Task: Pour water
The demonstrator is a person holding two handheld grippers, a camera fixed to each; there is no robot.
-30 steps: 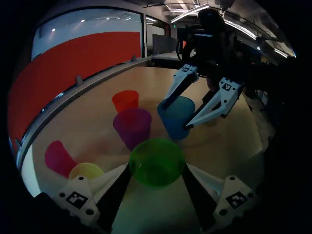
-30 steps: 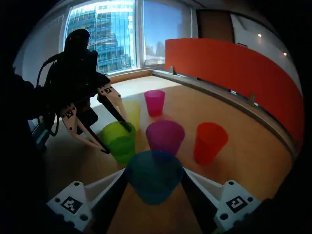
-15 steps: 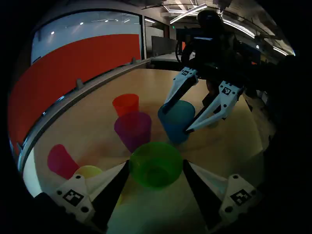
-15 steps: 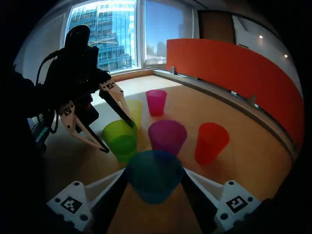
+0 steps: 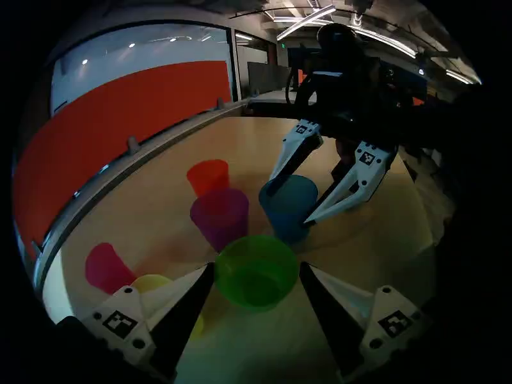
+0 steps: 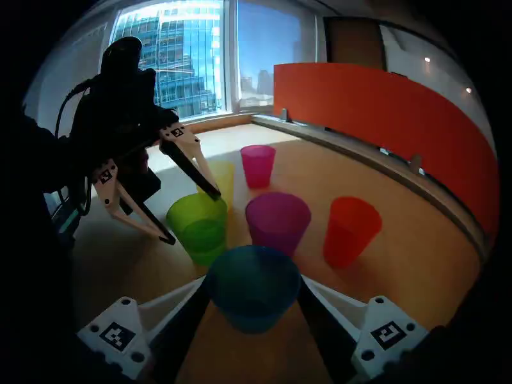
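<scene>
Left gripper (image 5: 255, 266) clamps the green cup (image 5: 257, 285), right gripper (image 6: 253, 279) the teal cup (image 6: 253, 294). Beyond the right gripper, sunlit windows (image 6: 192, 57); beyond the left, ceiling lights (image 5: 307, 14) over the wooden bench (image 5: 153, 211).

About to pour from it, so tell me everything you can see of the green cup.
The green cup is translucent lime plastic: a plain tapered tumbler, wider at its open rim, with no handle. It sits roughly upright between the fingers of the left hand-held gripper, which press on opposite sides near the rim. Its lower part looks darker, possibly water, but I cannot be sure. Whether its base rests on the wooden table is unclear.
</scene>
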